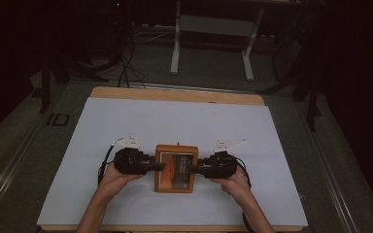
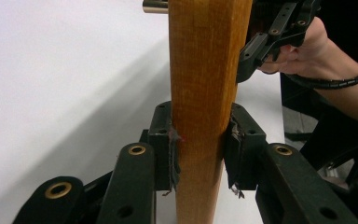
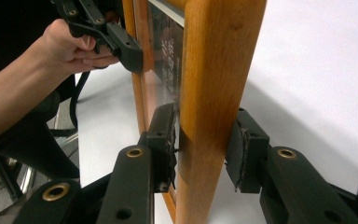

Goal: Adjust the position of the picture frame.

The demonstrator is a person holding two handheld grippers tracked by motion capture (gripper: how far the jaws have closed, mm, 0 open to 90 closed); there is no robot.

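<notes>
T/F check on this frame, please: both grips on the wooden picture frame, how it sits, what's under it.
1. The left gripper is clamped on one side rail of the wooden picture frame. True.
2. The right gripper hangs well clear of the frame. False: its jaws straddle the opposite rail; one pad touches, and a slight gap shows at the other.
3. The frame stands on a bare wooden tabletop. False: a white sheet covers the table under it.
4. The two grippers face each other from opposite sides of the frame. True.
5. The frame holds nothing. False: a dark printed picture sits inside it.
</notes>
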